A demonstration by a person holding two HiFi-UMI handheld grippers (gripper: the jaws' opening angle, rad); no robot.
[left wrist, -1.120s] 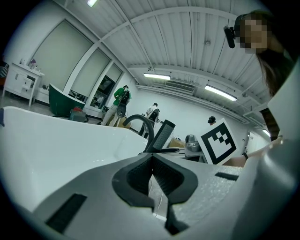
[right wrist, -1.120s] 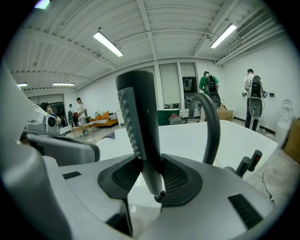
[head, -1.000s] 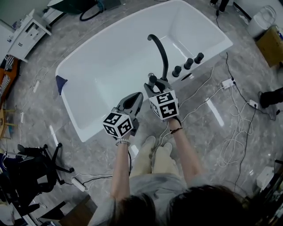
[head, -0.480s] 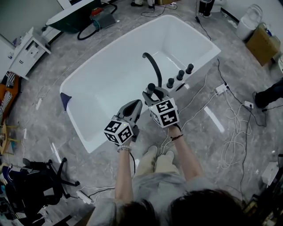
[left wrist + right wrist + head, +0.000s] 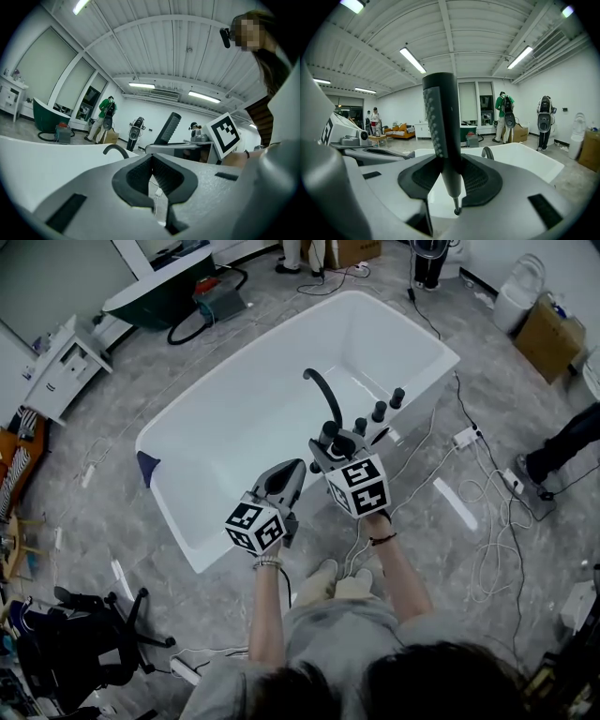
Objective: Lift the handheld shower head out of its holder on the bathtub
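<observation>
The black handheld shower head (image 5: 440, 117) stands upright between the jaws of my right gripper (image 5: 451, 176), which is shut on its handle; its thin lower end (image 5: 457, 212) hangs free below the pads. In the head view the shower head (image 5: 328, 434) and right gripper (image 5: 336, 448) are held above the near rim of the white bathtub (image 5: 169, 512), beside the arched black faucet spout (image 5: 323, 390) and black knobs (image 5: 380, 412). My left gripper (image 5: 286, 479) is to the left of it, shut with nothing in it (image 5: 152, 176). The shower head (image 5: 168, 127) also shows in the left gripper view.
Cables and a power strip (image 5: 466, 437) lie on the grey floor right of the tub. A cardboard box (image 5: 547, 338) and white bin (image 5: 520, 282) stand far right. An office chair (image 5: 84, 634) is lower left, a white cabinet (image 5: 56, 371) and dark tub (image 5: 159, 287) far left.
Both grippers have risen, the right one carrying the shower head up and away from the tub rim. The jaws have kept their state.
</observation>
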